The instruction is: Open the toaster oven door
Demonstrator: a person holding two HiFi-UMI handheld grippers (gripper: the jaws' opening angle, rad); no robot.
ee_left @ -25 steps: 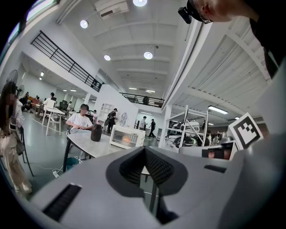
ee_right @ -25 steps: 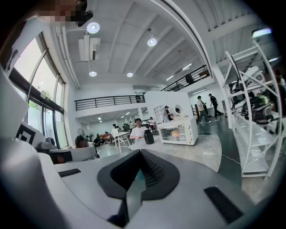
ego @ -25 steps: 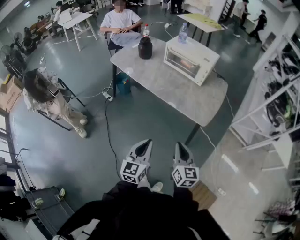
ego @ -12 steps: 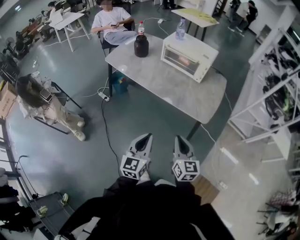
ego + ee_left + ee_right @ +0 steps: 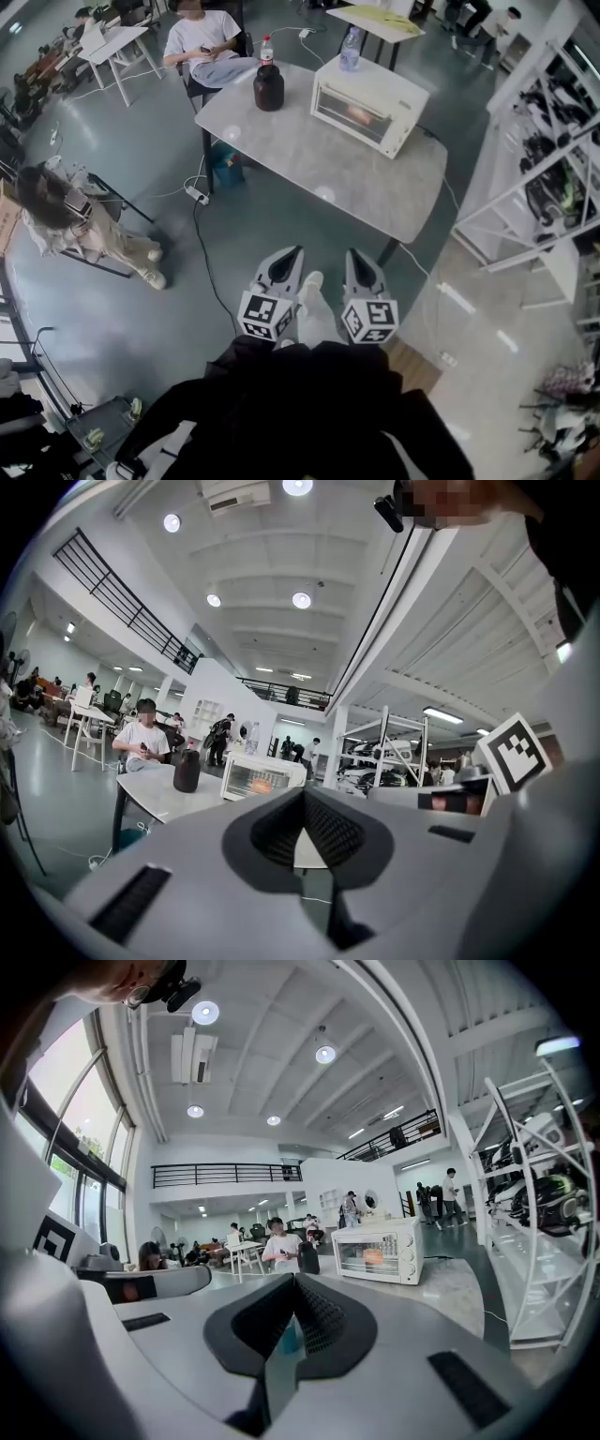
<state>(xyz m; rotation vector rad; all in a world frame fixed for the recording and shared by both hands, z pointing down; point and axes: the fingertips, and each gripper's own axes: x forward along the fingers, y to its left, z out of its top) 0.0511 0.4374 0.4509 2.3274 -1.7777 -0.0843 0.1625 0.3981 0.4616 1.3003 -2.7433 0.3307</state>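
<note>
1. The pale table [image 5: 309, 173] is standing on the grey floor, well ahead of the person holding the tools.
2. The toaster oven [image 5: 368, 105] is sitting on the far part of that table, near its far right edge.
   - Its long axis is running along the tabletop, from far-left to near-right in the head view.
   - Its glass door is facing the bare near-left stretch of tabletop and is standing upright, shut against the body.
   - The control knobs are sitting at the right end of the front.
3. The left gripper [image 5: 291, 255] is hanging low before the person, well apart from the table. It is pointing toward the table, with its jaws pressed together on nothing.
4. The right gripper [image 5: 355, 255] is hanging just beside it, with its jaws likewise together and empty.
5. A dark jar [image 5: 268, 89] is standing on the table left of the oven, apart from it.
</note>
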